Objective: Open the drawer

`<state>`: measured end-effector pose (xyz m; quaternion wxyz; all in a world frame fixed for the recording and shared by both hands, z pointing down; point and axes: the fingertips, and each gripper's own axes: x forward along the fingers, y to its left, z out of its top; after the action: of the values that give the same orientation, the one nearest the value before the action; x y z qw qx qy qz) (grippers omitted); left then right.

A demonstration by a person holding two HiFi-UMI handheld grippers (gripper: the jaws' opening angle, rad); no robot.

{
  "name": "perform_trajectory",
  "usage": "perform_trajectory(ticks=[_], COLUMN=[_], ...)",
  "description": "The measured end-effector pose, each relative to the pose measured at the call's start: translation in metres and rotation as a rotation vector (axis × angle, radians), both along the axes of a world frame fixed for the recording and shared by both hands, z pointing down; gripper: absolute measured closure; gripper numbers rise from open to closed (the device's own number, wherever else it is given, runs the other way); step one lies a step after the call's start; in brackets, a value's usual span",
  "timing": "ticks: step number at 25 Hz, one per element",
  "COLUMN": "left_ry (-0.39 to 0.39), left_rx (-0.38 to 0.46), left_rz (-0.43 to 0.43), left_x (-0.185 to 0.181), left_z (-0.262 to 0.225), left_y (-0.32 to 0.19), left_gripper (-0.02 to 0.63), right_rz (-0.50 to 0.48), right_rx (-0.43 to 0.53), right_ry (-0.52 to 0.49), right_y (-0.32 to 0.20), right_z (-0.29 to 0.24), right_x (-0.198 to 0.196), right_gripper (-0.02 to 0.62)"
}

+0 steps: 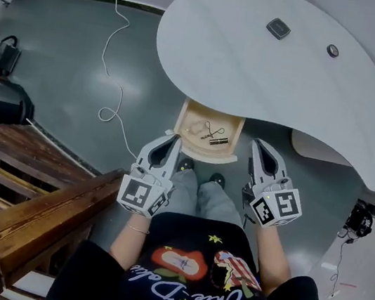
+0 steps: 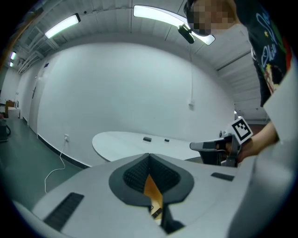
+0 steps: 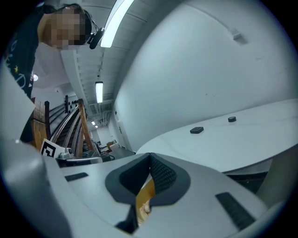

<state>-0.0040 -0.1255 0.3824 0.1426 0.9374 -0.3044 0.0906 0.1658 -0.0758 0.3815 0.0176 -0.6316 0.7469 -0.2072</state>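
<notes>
Standing over the scene, a person in a black printed T-shirt (image 1: 187,281) holds a tool in each hand. The grey-white left gripper (image 1: 174,136) has its jaws pressed together on nothing. The grey-white right gripper (image 1: 255,144) is likewise closed and empty. Both point towards the light wooden drawer (image 1: 204,153), one at each of its front corners and clear of it. The drawer stands pulled out from under the white curved table (image 1: 256,79), with small metal scissors (image 1: 209,129) and a dark bar (image 1: 219,142) lying inside. Farther off, a dark rectangular block (image 1: 278,28) and a small dark round disc (image 1: 333,50) rest on the tabletop. A white cable (image 1: 116,55) trails over the grey-green floor (image 1: 59,67).
</notes>
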Motion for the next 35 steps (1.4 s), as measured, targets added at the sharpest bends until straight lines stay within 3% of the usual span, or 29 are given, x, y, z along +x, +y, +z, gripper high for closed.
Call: perform_trajectory(ticks=[3, 9, 24, 35], left_ry=[0.012, -0.035, 0.115, 0.114], left_rx=[0.0, 0.068, 0.078, 0.107], left_rz=[0.026, 0.076, 0.197, 0.244], left_x=[0.006, 0.019, 0.058, 0.07], left_z=[-0.015, -0.047, -0.099, -0.113], left_y=[0.003, -0.005, -0.008, -0.004], left_gripper=[0.601, 0.601, 0.601, 0.601], right_rz=[0.024, 0.047, 0.123, 0.153], right_rx=[0.017, 0.055, 0.152, 0.175], right_ry=[-0.015, -0.008, 0.03, 0.058], right_y=[0.002, 0.004, 0.016, 0.024], right_z=[-0.014, -0.041, -0.106, -0.121], right_x=[0.004, 0.012, 0.029, 0.036], right_gripper=[0.595, 0.595, 0.595, 0.595])
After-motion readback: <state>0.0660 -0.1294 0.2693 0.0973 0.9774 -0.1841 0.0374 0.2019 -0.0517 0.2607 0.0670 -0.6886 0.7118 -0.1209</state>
